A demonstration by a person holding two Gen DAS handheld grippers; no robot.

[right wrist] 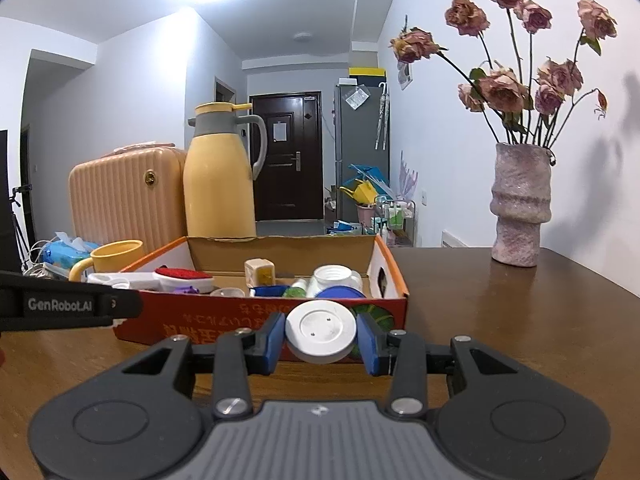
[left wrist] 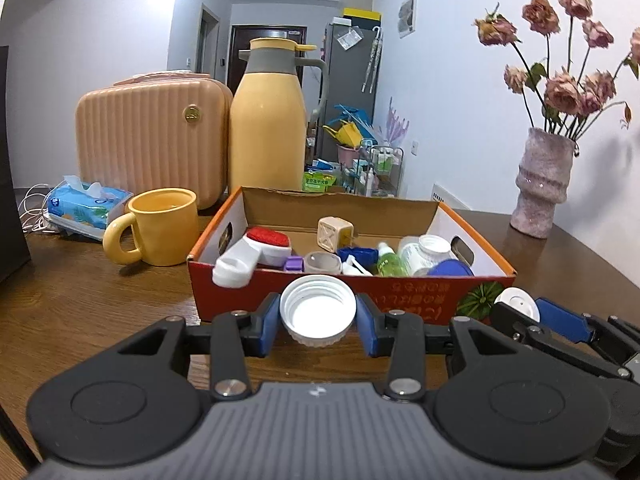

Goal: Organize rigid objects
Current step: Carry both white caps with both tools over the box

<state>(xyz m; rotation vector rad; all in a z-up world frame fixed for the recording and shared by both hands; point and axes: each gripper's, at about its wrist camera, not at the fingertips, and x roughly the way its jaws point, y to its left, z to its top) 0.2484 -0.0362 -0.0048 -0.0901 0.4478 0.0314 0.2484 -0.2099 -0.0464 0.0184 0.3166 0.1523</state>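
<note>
A red and orange cardboard box (left wrist: 404, 294) (right wrist: 224, 322) stands on the wooden table and holds several small items: a red-topped brush (left wrist: 267, 242), a beige cube (left wrist: 335, 233), a green bottle (left wrist: 390, 262), a white jar (left wrist: 426, 252), a blue lid (left wrist: 452, 270). My left gripper (left wrist: 318, 316) is shut on a white screw cap (left wrist: 318, 310), its hollow side facing the camera, just in front of the box's near wall. My right gripper (right wrist: 321, 338) is shut on a white flat lid (right wrist: 321, 334), also before the box's near wall; it shows at the right in the left wrist view (left wrist: 520, 312).
A yellow mug (left wrist: 156, 226), a tissue pack (left wrist: 86, 208), a peach case (left wrist: 152, 140) and a yellow thermos jug (left wrist: 268, 116) stand left of and behind the box. A pink vase of dried roses (left wrist: 540, 184) (right wrist: 520, 208) sits at the right by the wall.
</note>
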